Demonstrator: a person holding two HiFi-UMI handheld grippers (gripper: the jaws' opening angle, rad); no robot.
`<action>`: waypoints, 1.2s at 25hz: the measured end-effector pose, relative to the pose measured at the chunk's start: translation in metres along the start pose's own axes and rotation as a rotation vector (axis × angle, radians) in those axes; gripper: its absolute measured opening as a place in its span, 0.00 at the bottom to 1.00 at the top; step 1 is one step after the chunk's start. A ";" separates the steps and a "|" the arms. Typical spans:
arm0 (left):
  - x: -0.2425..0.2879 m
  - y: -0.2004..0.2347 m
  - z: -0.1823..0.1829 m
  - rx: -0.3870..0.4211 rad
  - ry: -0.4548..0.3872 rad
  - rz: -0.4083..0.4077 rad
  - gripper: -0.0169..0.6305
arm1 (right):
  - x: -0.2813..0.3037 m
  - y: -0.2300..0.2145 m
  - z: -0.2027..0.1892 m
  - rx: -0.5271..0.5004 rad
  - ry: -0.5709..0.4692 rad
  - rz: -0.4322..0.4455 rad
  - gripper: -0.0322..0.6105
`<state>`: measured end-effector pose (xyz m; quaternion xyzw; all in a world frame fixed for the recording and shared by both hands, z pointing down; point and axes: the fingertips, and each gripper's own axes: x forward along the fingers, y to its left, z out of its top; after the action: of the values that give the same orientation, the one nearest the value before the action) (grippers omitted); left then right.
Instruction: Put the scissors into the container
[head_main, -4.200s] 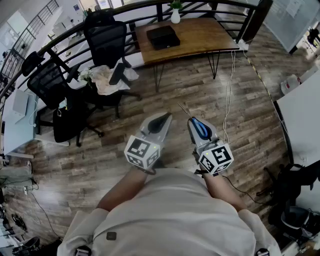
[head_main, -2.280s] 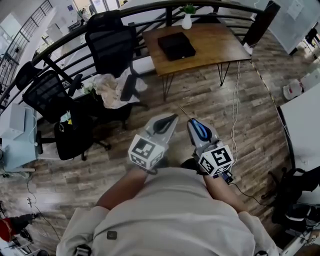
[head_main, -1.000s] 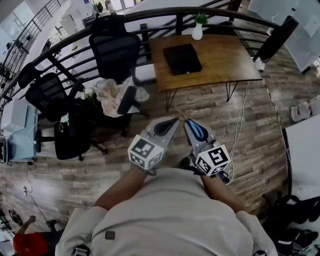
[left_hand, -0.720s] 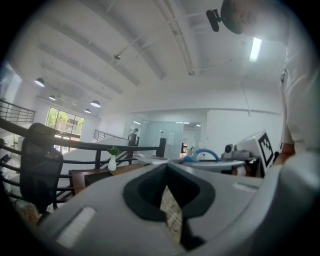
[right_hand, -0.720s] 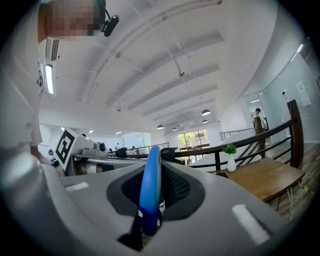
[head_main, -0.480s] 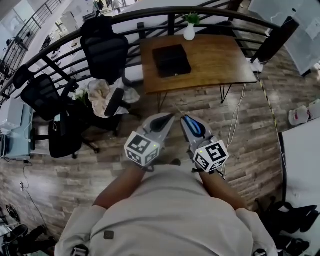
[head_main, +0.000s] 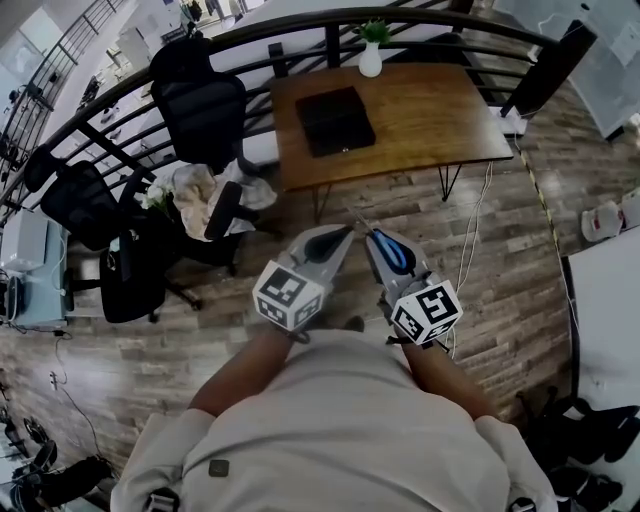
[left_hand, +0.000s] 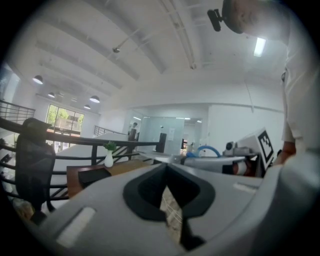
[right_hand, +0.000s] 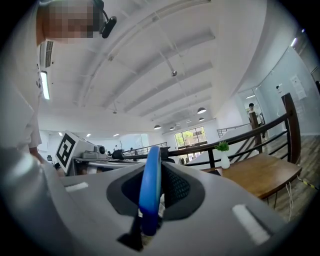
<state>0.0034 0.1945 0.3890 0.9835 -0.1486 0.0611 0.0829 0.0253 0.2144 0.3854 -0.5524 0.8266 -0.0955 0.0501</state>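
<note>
Blue-handled scissors (head_main: 393, 250) sit in my right gripper (head_main: 372, 236), which is shut on them; their thin blades stick out ahead toward the table. In the right gripper view the blue handle loop (right_hand: 151, 190) stands upright between the jaws. My left gripper (head_main: 340, 232) is held beside it, shut with nothing in it, its tips meeting (left_hand: 167, 167). A black box-shaped container (head_main: 335, 119) lies on the wooden table (head_main: 440, 110) ahead, well beyond both grippers. Both grippers are held level in front of the person's chest, over the wooden floor.
A white vase with a plant (head_main: 371, 60) stands at the table's far edge, before a dark railing (head_main: 250, 30). Black office chairs (head_main: 200, 100) and a heap of cloth (head_main: 195, 185) are at the left. A cable (head_main: 470, 240) hangs off the table's right end.
Both grippers have been carried forward together, holding their pose. The table and black container have come nearer and larger in the head view. The scissors stay gripped.
</note>
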 end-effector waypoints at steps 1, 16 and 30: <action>0.003 0.001 -0.002 -0.005 0.005 -0.003 0.03 | 0.002 -0.003 0.000 -0.005 0.000 -0.002 0.13; 0.022 0.066 0.006 -0.029 -0.003 0.009 0.03 | 0.062 -0.026 0.010 -0.063 0.016 0.003 0.13; 0.015 0.210 0.060 0.015 -0.036 -0.061 0.03 | 0.206 -0.038 0.041 -0.051 -0.033 -0.059 0.13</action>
<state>-0.0398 -0.0182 0.3631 0.9891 -0.1197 0.0419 0.0747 -0.0120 0.0064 0.3578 -0.5790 0.8112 -0.0670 0.0468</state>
